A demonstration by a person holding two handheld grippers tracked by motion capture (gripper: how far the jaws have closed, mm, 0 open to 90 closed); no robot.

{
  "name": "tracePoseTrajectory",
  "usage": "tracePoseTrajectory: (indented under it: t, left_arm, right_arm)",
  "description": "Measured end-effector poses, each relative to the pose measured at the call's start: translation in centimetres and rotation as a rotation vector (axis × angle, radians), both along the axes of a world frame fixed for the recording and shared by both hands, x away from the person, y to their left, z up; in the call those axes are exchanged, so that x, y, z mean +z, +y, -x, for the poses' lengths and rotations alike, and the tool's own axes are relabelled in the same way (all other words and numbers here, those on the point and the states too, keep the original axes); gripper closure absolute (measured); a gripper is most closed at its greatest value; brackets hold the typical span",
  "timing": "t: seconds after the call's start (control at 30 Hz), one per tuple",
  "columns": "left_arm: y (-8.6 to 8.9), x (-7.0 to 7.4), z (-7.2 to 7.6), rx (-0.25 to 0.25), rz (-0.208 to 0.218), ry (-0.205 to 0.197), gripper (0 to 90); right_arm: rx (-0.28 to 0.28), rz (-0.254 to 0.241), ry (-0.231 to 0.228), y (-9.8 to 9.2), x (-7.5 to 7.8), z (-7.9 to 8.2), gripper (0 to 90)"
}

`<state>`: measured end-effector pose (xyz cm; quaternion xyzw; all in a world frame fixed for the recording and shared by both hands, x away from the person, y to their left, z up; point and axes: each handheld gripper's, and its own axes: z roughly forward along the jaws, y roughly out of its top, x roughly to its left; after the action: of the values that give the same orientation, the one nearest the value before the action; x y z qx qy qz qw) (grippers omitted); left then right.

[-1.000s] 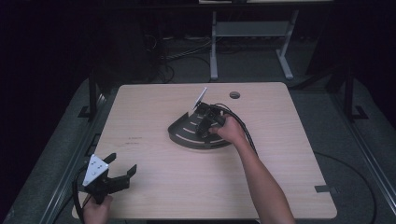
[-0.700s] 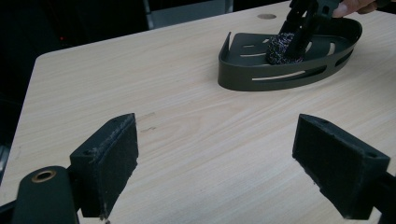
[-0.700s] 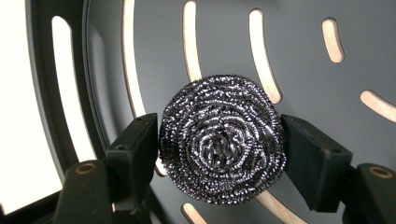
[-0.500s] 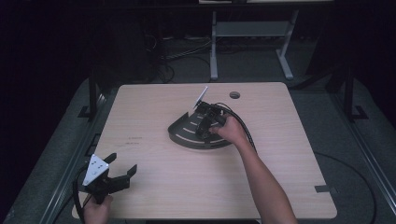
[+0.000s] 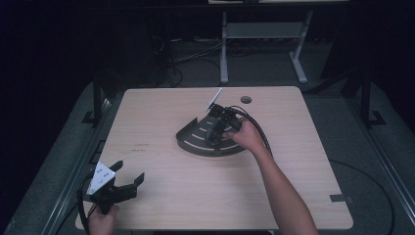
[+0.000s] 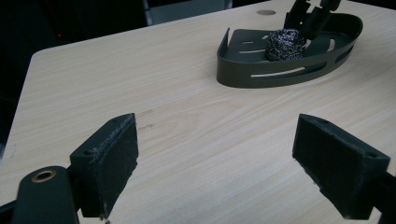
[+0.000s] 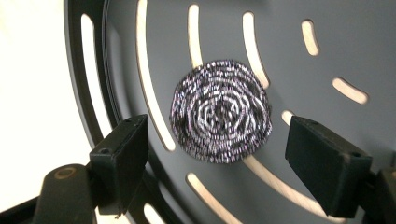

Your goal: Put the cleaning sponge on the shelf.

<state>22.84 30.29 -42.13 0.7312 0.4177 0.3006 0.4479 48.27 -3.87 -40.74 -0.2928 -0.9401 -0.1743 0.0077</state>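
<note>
Wooden worktop (image 5: 161, 117) bears the dark slotted tray (image 5: 195, 142), my right hand-held gripper (image 5: 218, 128) over it; my left hand-held gripper (image 6: 215, 163) gapes empty; right jaws, just opening, flank the steel scourer (image 7: 220, 111) untouched.

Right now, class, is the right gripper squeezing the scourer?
No: the scourer lies in the tray between the right gripper's open fingers, with gaps on both sides.

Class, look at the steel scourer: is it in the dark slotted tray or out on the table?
In. The scourer lies on the tray floor, inside its rim, below the right tool, whose jaws have just been opening and stand clear of it.
</note>
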Motion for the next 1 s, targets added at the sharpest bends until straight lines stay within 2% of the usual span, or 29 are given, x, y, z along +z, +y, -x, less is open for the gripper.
tracePoseTrajectory:
  t: [0.23, 0.57, 1.0]
  left_arm:
    - [-0.2, 0.0, 0.0, -0.006, -0.005, 0.0, 13.8]
    - [-0.5, 0.1, 0.1, -0.011, -0.006, -0.002, 13.7]
    - [-0.5, 0.1, 0.2, -0.008, -0.006, -0.004, 13.8]
  right_arm:
    - [0.004, -0.036, -0.036, -1.4, 1.6, 1.1, 20.5]
    - [-0.001, -0.027, -0.034, -2.7, 1.8, 2.0, 20.1]
    - [0.013, -0.052, -0.046, -3.4, 2.6, 3.6, 19.5]
